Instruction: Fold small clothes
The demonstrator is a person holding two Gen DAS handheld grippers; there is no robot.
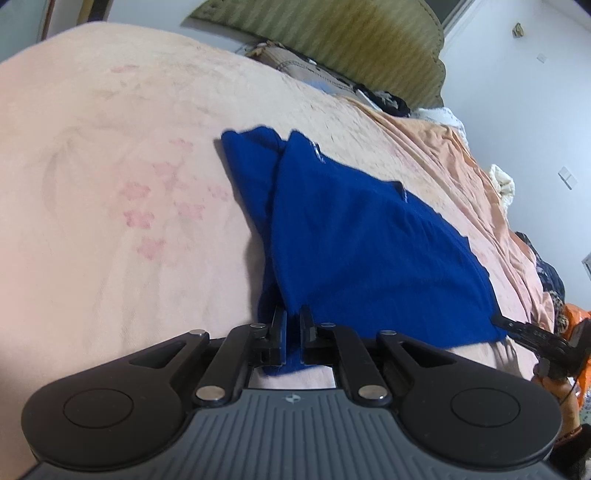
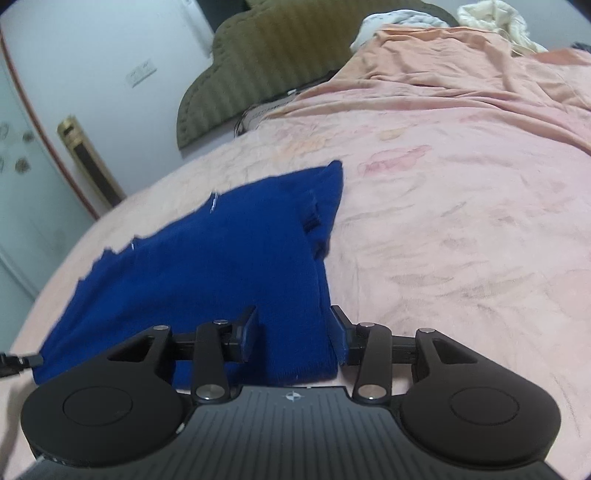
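Observation:
A small blue knitted garment [image 1: 354, 236] lies on the pink bedspread [image 1: 110, 184], partly folded over itself. My left gripper [image 1: 293, 321] is shut on its near left corner. In the right wrist view the same blue garment [image 2: 229, 266] spreads to the left. My right gripper [image 2: 295, 325] stands open, its jaws on either side of the garment's near right corner, the cloth between them. The right gripper also shows in the left wrist view [image 1: 496, 319] at the garment's far right corner.
The bed's padded olive headboard [image 1: 332, 37] stands at the back. A crumpled orange sheet [image 2: 461, 55] and white bedding [image 2: 491, 18] lie along the bed's far side. Dark clothes [image 1: 391, 99] lie by the headboard. A white wall and cabinet [image 2: 37, 184] stand left of the bed.

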